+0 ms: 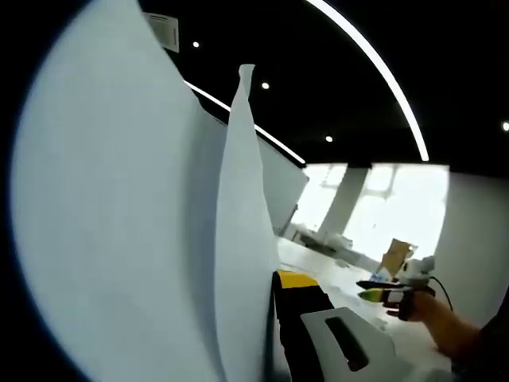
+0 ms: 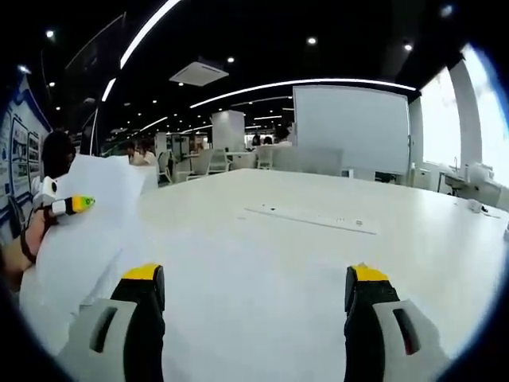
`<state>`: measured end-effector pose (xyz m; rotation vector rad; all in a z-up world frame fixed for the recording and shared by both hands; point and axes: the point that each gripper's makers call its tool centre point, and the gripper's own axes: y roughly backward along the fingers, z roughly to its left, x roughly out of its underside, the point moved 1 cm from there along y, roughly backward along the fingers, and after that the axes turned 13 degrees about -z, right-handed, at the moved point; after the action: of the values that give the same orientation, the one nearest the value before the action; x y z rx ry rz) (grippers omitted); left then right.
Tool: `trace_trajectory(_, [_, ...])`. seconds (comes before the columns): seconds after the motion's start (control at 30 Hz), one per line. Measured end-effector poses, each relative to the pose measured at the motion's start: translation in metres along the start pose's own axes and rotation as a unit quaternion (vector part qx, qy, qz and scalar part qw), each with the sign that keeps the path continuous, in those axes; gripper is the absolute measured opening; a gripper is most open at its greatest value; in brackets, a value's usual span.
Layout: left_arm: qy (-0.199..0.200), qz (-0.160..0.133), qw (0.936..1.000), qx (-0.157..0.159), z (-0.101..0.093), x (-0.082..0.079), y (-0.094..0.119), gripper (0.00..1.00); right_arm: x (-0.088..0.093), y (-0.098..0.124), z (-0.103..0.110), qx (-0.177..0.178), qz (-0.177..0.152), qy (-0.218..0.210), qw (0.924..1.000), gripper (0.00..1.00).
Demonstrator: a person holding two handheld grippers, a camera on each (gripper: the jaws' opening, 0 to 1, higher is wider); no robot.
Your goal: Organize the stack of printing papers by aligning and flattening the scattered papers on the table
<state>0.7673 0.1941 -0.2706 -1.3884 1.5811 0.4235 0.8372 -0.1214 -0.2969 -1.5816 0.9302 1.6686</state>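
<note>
White printing papers (image 1: 143,239) stand upright in the left gripper view, bowed, with one sheet's edge (image 1: 242,199) toward the camera. My left gripper (image 1: 274,282) is shut on them; its yellow-tipped right finger (image 1: 298,280) presses the sheets and its other finger is hidden behind them. In the right gripper view the same papers (image 2: 87,239) lean over the table's left part, with the left gripper (image 2: 67,205) clamped on their upper edge by a hand. My right gripper (image 2: 254,274) stands wide open above the bare white table (image 2: 278,247) with nothing between its fingers. It also hangs apart from the papers (image 1: 390,293).
A long flat strip (image 2: 310,217) lies on the table farther out. A large whiteboard (image 2: 350,127) and chairs stand beyond the far edge. A cardboard box (image 1: 395,256) sits on the table past the right gripper. The person's hand (image 1: 433,314) holds that gripper.
</note>
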Motion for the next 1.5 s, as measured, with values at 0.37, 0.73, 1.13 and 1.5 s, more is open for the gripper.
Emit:
trace_trajectory(0.37, [0.000,0.000,1.0000,0.000,0.000,0.000,0.000,0.06,0.001,0.000,-0.002,0.003,0.003,-0.003,1.0000,0.89])
trace_trajectory(0.73, [0.001,0.000,1.0000,0.000,0.000,0.000,0.000,0.06,0.004,0.000,-0.001,0.002,0.008,0.000,1.0000,0.89])
trace_trajectory(1.13, [0.001,0.000,1.0000,0.000,0.000,0.000,0.000,0.06,0.008,0.000,-0.001,0.003,0.016,0.002,0.9999,0.89])
trace_trajectory(1.5, [0.001,0.000,1.0000,0.000,0.000,0.000,0.000,0.06,0.011,0.000,-0.001,0.004,0.021,0.002,0.9998,0.89])
